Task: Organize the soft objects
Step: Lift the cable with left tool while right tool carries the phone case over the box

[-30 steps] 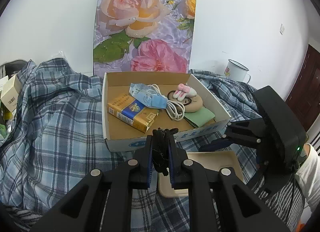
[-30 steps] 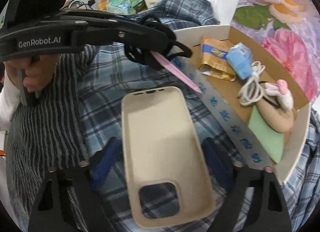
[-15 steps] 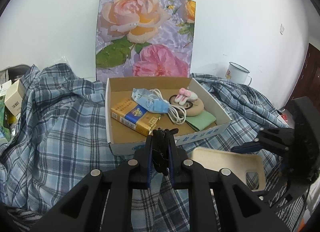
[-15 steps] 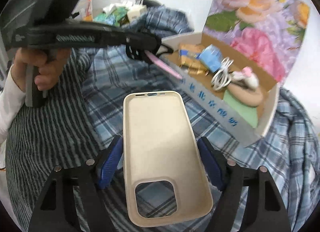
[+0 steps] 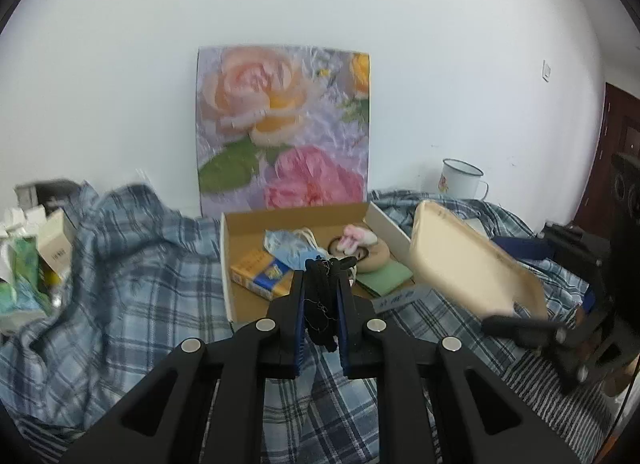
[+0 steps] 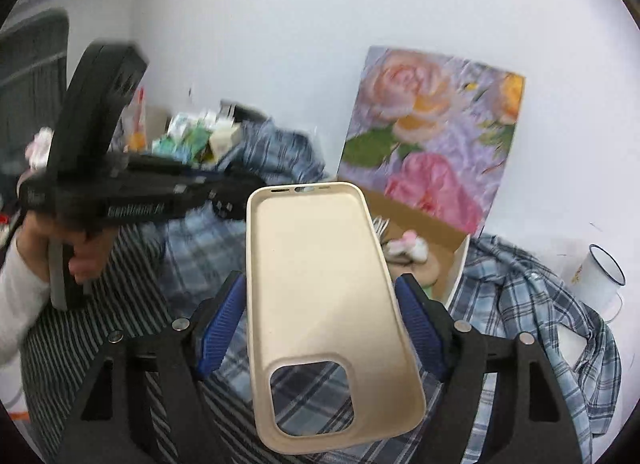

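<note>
We see 2 hand-held grippers above a rumpled blue plaid cloth [image 5: 120,284]. Our left gripper [image 5: 320,296] has its blue-padded jaws pressed together on a bunched black elastic hair tie [image 5: 322,304], which sticks up past the fingertips and hangs a little below them. Straight ahead of this gripper lies an open shallow cardboard box [image 5: 226,264], and in it we make out a yellow-and-blue cigarette pack [image 5: 258,274], a crumpled light-blue face mask [image 5: 286,248], a coiled white cable [image 5: 308,234], a round tan pad with a small pink-and-white plush bunny clip [image 5: 358,238] on top, and a flat green cloth [image 5: 386,276]. Behind the box a rose-print poster [image 5: 280,131] leans on the white wall, and to the far right of it stands a white enamel mug [image 5: 460,181].

Our right gripper [image 6: 324,328] pinches a beige soft phone case [image 6: 320,272] by its long edges, the blue pads touching both sides, the camera cut-out nearest the gripper and the open inner face turned up. The case is lifted clear of the cloth and tilted; it sits in front of the box's near right corner. To the left of this gripper, a hand [image 6: 86,254] in a white sleeve grips the other tool's handle over a dark striped fabric [image 6: 80,340]. Small boxes and packets crowd the far left, blurred.
</note>
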Demonstrator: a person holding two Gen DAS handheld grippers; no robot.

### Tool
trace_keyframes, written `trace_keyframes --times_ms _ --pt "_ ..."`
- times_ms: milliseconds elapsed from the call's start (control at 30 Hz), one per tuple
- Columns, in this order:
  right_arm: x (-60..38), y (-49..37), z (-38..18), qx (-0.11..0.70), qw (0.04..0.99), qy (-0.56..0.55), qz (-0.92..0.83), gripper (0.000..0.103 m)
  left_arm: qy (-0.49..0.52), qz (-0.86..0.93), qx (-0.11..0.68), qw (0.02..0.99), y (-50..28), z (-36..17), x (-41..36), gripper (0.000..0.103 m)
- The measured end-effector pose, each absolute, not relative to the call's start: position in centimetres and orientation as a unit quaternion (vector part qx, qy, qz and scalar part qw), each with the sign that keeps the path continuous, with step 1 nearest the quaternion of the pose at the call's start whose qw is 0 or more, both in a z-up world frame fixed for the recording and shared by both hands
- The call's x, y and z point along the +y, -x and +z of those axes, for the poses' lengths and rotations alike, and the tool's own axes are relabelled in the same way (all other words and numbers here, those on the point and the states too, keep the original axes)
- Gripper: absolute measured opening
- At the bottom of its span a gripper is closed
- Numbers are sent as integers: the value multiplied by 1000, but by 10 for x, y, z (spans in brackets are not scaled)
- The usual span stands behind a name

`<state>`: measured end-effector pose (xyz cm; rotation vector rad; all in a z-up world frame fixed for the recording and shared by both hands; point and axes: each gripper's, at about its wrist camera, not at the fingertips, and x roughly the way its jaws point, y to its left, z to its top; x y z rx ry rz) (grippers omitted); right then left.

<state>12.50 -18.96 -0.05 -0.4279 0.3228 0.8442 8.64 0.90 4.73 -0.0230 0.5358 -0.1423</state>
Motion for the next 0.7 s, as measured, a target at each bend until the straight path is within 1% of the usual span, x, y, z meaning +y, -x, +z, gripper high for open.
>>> trace_keyframes --times_ms 367,700 --pt "-209 -106 59 89 903 141 396 75 -19 -67 202 977 -68 111 1 14" --pt "-214 -78 112 18 909 122 398 75 -33 -46 136 989 -48 174 -7 14"
